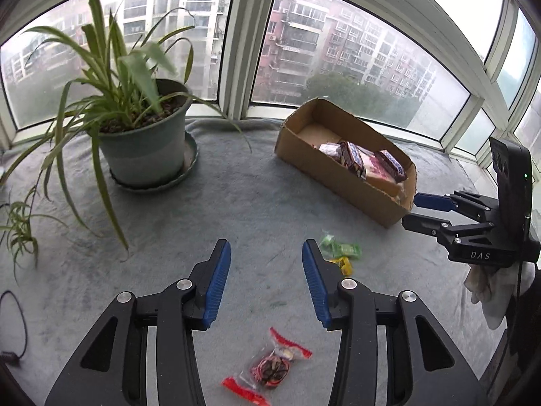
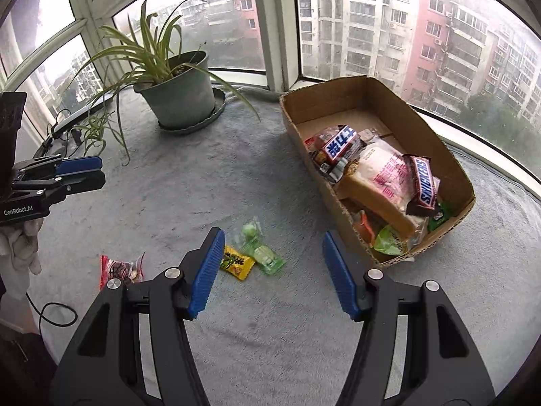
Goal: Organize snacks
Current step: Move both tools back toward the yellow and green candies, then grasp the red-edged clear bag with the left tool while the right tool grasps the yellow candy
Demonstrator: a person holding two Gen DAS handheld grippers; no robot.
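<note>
The bench is a window ledge draped in a grey fleecy cover, with glass panes along its far edge. A potted spider plant stands toward the far left corner. Toward the far right sits an open cardboard box, already carrying Snickers bars, a wrapped loaf of bread and some smaller packets heaped at its near end.

Three snacks lie loose on the cover near the front edge: a clear packet with red ends holding dark pieces, a green-wrapped sweet, and a small yellow packet touching it.

The left gripper hangs above the cover with its blue pads apart and nothing between them; the red-ended packet lies just below and in front of it. The right gripper is likewise spread and empty, between the green and yellow pair and the near corner of the box.

The step in hand looks like collecting the remaining loose snacks. To do it well, each gripper should probably take the item nearest it: the left drops onto the red-ended packet, the right onto the green sweet. These wrappers are thin and flat against soft fabric, so the pads need to press down into the cover and close across the bulky middle of each packet, not its crimped ends. The yellow packet touches the green one, so a careless closure could drag both. Release should be over the emptier far end of the box.
</note>
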